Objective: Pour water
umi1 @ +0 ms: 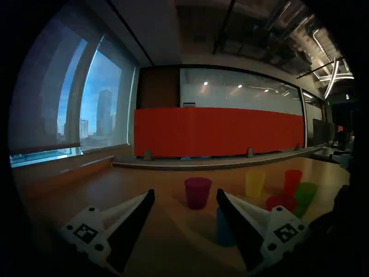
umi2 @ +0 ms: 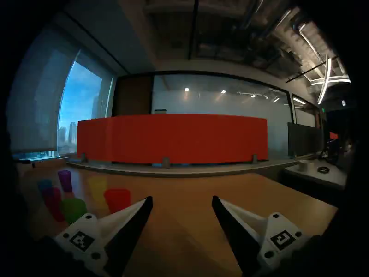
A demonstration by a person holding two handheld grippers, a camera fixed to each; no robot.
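Several plastic cups stand on a wooden table (umi1: 175,240). In the left gripper view a purple cup (umi1: 198,192) stands just beyond my open left gripper (umi1: 185,199), between its fingertips. A blue cup (umi1: 223,228) hides partly behind the right finger. Farther right stand a yellow cup (umi1: 255,183), a red cup (umi1: 292,181), a green cup (umi1: 305,197) and a dark red cup (umi1: 279,202). In the right gripper view my right gripper (umi2: 181,203) is open over bare table, with the same cups to its left: red cup (umi2: 117,199), green cup (umi2: 74,209), yellow cup (umi2: 97,188), purple cup (umi2: 65,180).
A red partition (umi2: 173,138) runs along the table's far edge. Windows (umi1: 99,108) lie to the left. A side desk (umi2: 318,173) with small items stands at the right. Open tabletop (umi2: 221,194) stretches right of the cups.
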